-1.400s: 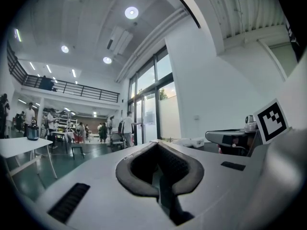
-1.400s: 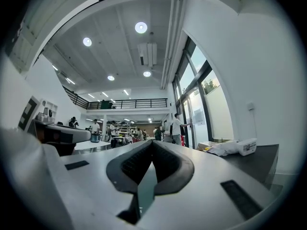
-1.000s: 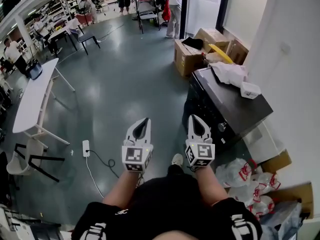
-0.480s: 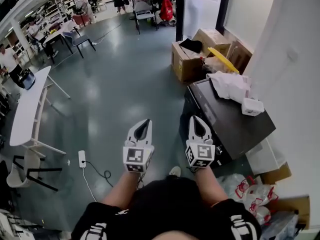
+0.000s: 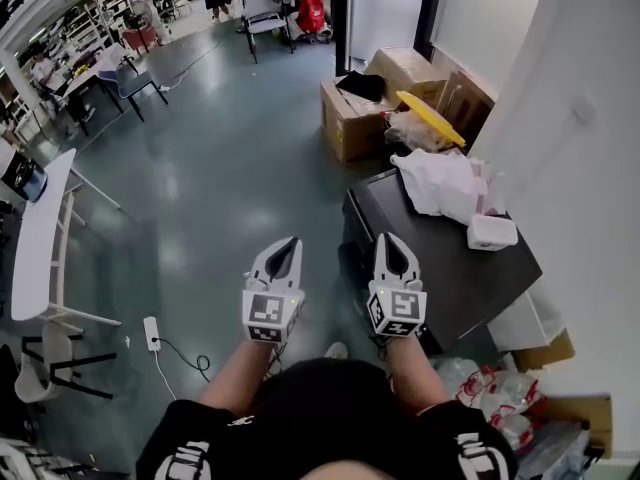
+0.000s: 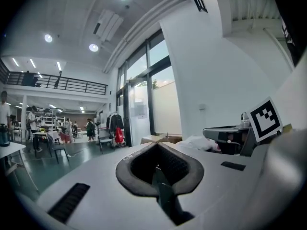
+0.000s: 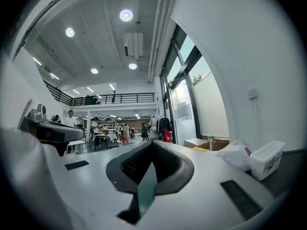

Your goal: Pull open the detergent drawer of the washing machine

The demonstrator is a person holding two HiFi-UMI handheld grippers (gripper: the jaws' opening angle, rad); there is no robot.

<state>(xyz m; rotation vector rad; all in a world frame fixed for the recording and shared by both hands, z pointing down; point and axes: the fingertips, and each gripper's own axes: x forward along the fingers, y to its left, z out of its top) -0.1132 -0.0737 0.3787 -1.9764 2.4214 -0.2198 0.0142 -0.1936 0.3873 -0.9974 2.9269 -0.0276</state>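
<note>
Washing machine (image 5: 460, 268): nearer than a second ago, now just beside right gripper (image 5: 389, 240). Left gripper (image 5: 289, 241) and right: jaws pressed together, empty, as before.

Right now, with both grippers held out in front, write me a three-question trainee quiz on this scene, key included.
1. True or false: the left gripper is shut on a cloth.
2. What lies on top of the washing machine? A) a crumpled white bundle and a small white container; B) a laptop; C) a potted plant.
3. Which gripper is nearer the washing machine, left or right?

Key:
1. False: its jaws are together with nothing between them.
2. A.
3. The right gripper.
</note>
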